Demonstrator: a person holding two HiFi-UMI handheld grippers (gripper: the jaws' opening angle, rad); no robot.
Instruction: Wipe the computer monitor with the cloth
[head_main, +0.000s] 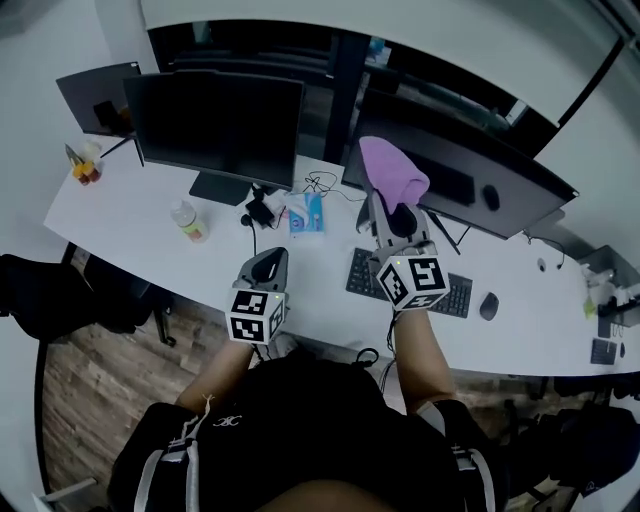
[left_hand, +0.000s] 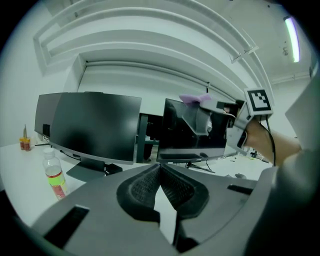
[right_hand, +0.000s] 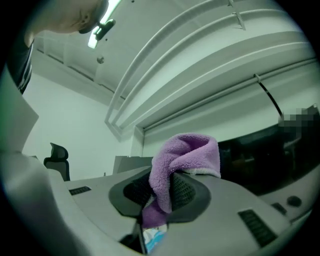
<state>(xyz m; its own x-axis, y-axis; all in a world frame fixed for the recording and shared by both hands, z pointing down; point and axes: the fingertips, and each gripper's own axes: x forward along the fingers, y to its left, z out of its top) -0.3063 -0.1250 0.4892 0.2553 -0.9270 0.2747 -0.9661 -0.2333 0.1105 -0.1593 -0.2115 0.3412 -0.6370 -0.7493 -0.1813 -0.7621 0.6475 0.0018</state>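
cloth (right_hand: 185, 160) sits pinched in the right gripper's (right_hand: 161, 195) jaws, held up toward the monitor (head_main: 525, 198) for wiping, while the left gripper (left_hand: 159, 175) hangs shut and empty.

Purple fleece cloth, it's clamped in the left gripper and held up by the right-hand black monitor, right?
Not the left. The purple fleece cloth is clamped in the right gripper, as the right gripper view shows, and held up by the right-hand black monitor. The left gripper is shut on nothing.
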